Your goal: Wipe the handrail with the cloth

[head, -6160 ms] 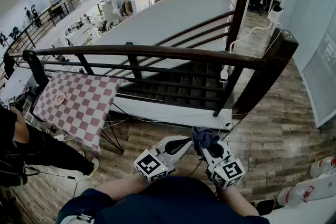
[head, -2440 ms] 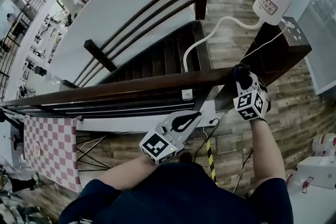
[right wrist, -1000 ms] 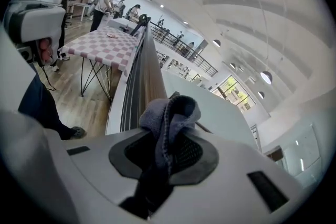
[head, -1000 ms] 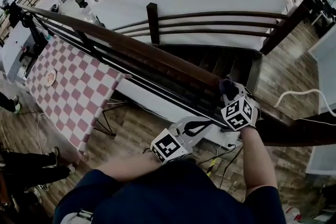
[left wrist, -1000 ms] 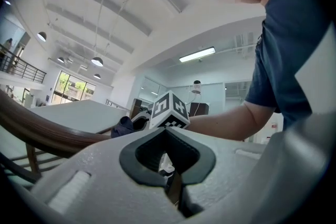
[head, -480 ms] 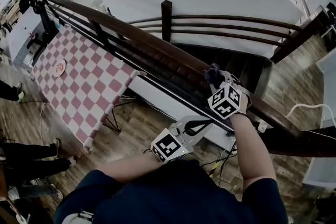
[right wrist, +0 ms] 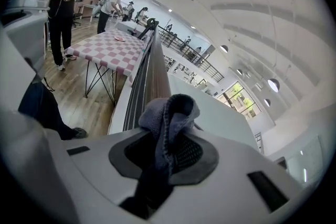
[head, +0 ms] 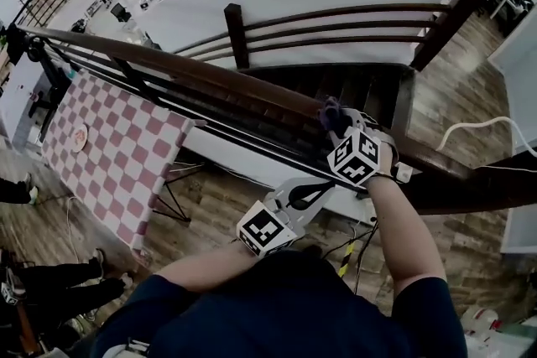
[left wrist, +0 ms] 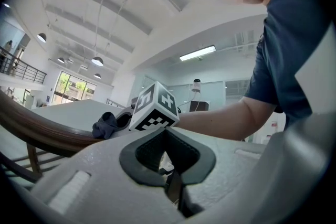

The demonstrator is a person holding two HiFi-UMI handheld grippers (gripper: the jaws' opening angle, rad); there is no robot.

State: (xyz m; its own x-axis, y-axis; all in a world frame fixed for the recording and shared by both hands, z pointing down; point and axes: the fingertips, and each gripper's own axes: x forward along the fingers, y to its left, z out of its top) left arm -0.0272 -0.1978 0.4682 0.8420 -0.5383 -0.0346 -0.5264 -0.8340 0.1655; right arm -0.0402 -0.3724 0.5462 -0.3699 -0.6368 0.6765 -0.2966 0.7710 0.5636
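A dark wooden handrail (head: 210, 73) runs from upper left to right across the head view. My right gripper (head: 336, 123) is shut on a dark blue-grey cloth (head: 332, 116) and presses it onto the rail's top. In the right gripper view the cloth (right wrist: 168, 118) bunches between the jaws, with the handrail (right wrist: 156, 73) stretching away ahead. My left gripper (head: 312, 195) hangs below the rail, near my body, shut with nothing in it. The left gripper view shows the left gripper (left wrist: 173, 191), and beyond it the right gripper's marker cube (left wrist: 154, 106) and the cloth (left wrist: 106, 125) on the handrail (left wrist: 31, 128).
A table with a red-and-white checked cloth (head: 113, 155) stands at the left below the rail. Stairs (head: 352, 92) drop beyond the rail. A thick newel post (head: 478, 189) ends the rail at the right. People (right wrist: 65, 5) stand by the checked table (right wrist: 107, 52).
My right gripper has slid the cloth leftward along the handrail, away from the newel post. The head view has swung with it. The left gripper stays low and shut.
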